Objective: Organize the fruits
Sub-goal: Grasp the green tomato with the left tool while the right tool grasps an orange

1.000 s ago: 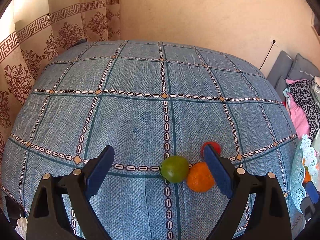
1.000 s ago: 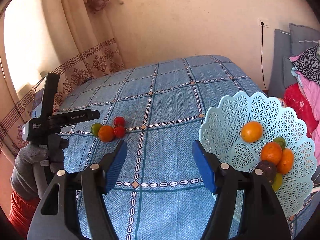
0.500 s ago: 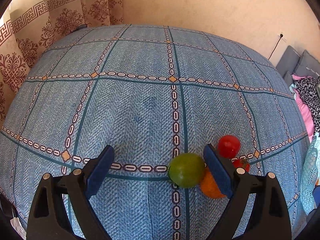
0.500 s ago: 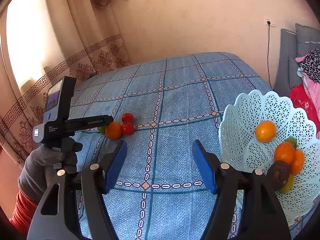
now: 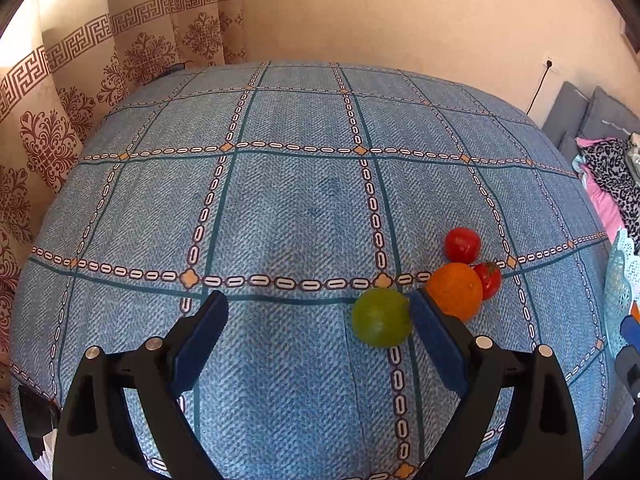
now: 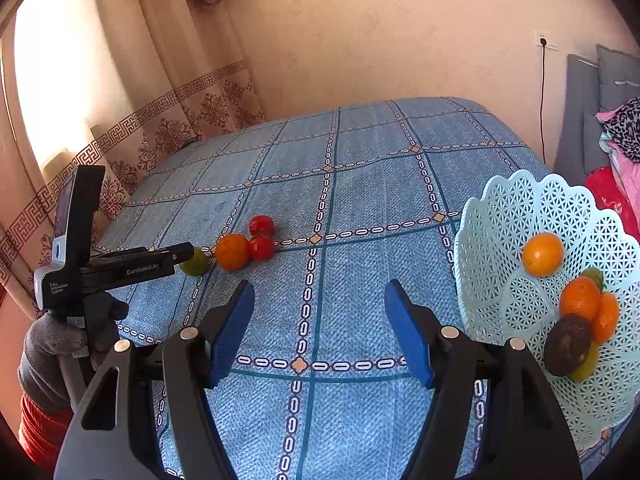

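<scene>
A green fruit [image 5: 381,317], an orange [image 5: 455,290] and two red tomatoes [image 5: 462,245] lie together on the blue checked bedspread [image 5: 280,208]. My left gripper [image 5: 318,320] is open, with the green fruit just inside its right finger [image 5: 434,336] and the orange beyond that finger. In the right wrist view the same fruits show as the green fruit [image 6: 195,262], the orange [image 6: 232,251] and the tomatoes [image 6: 262,237], with the left gripper [image 6: 176,258] reaching them. My right gripper [image 6: 320,320] is open and empty above the bed. A light-blue lattice basket [image 6: 500,240] holds several fruits.
Patterned curtains [image 5: 80,92] hang at the left and a plain wall stands behind the bed. Grey cushions and pink clothes [image 5: 608,176] lie at the right. A power cord [image 6: 543,92] runs down the wall. The basket's edge [image 5: 620,292] shows at the right.
The left gripper has drawn nearer to the fruit cluster; the green fruit now sits by its right finger. The right gripper has shifted slightly, both stay open.
</scene>
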A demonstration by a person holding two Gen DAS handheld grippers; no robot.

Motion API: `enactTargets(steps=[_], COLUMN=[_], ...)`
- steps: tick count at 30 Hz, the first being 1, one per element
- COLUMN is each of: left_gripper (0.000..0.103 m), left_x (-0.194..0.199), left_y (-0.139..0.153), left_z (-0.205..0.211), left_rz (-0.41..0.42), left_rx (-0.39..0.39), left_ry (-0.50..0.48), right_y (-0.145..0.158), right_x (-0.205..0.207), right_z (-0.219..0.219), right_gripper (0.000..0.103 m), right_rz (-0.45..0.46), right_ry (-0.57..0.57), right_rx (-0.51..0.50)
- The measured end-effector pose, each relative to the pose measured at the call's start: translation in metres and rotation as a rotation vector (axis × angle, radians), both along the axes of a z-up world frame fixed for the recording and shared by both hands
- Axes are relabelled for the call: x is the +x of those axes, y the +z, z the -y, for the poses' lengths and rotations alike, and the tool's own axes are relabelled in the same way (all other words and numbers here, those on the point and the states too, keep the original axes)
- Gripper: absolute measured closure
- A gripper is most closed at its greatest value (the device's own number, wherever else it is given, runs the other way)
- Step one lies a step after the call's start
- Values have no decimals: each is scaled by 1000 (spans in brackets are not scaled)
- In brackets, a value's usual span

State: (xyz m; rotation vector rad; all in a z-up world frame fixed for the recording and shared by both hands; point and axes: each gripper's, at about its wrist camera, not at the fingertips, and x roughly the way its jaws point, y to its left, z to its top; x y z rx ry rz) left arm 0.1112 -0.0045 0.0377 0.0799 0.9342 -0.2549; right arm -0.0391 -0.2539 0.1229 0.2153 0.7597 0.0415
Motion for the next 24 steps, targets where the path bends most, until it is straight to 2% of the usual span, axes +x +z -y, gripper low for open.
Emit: enactTargets(steps=[8, 11, 16, 18, 20, 22, 24], left_gripper=[12, 17, 42, 50, 54, 65, 70], left_x=[-26, -25, -21, -17, -15, -12, -14], left_y=[-5, -9, -15, -19, -21, -21, -20], left_z=[1, 9, 28, 31, 35, 35, 35], left_rz=[24, 19, 6, -8, 2, 4, 8], left_rx=[17, 14, 29, 26, 33, 22, 18], left_ry=[-46, -76, -118, -124, -125, -135, -151], right_y=[-4, -7, -11, -12, -14, -16, -17], right_x=[0, 1, 3, 3, 5, 7, 9], right_z=[-7, -7, -7, -7, -8, -8, -9], right_gripper=[34, 34, 34, 34, 34, 34, 34], right_rz=[-11, -22, -37, -41, -45, -50, -55], right_ry=[7, 6, 9, 9, 9, 9, 9], right_rx=[2, 6, 11, 10, 9, 10, 8])
